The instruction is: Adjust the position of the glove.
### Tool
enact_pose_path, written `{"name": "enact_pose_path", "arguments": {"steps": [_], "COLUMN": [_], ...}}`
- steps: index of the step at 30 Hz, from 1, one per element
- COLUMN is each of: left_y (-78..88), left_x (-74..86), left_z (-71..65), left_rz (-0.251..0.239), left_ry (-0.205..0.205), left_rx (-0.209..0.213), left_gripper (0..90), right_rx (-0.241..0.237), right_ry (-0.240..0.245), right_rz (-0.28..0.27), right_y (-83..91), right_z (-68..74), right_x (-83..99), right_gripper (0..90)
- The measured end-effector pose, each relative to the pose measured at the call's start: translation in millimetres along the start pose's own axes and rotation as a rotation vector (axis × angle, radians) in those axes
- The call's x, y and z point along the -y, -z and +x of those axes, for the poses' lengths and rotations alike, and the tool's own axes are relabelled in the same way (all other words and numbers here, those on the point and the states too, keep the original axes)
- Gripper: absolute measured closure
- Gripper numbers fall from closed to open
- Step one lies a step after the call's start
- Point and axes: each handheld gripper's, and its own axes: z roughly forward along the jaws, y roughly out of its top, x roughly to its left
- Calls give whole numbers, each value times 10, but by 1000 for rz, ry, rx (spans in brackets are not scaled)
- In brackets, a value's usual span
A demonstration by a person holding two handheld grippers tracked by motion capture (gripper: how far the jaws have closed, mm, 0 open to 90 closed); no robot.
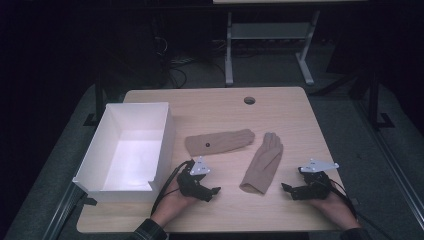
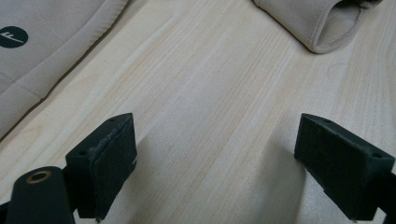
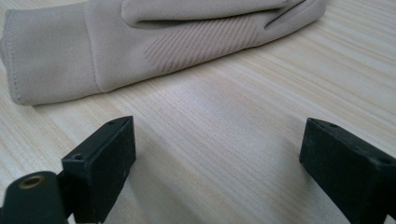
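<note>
Both the left gripper (image 1: pixel 216 190) and the right gripper (image 1: pixel 285 187) rest spread and empty on the wooden table (image 1: pixel 280 107) before two beige gloves (image 1: pixel 262 165) lying mid-table beside a white box (image 1: pixel 165 142), each apparently needing a first grasp.

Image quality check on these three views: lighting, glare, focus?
High view: dim, room beyond the table nearly black, the white box floor glares brightest, soft overall. Left gripper view: evenly lit, wood grain sharp, near black jaws slightly soft, faint shadows beside them. Right gripper view: bright, the glove ribbing crisp, cuff edge slightly soft.
</note>
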Motion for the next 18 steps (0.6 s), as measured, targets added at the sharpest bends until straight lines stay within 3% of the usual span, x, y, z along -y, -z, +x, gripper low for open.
{"name": "enact_pose_path", "arguments": {"steps": [12,18], "left_y": [-7,3], "left_x": [-6,2], "left_z": [-5,-13], "left_rz": [-1,1], "left_ry": [8,4], "left_rx": [-6,-5], "left_gripper": [122,123], "right_rx": [1,1], "right_ry": [-1,-5], "right_rz": [1,37], "right_y": [-1,13], "right_z": [3,19], "right_x": [-2,-66], "right_gripper": [103,212]}}
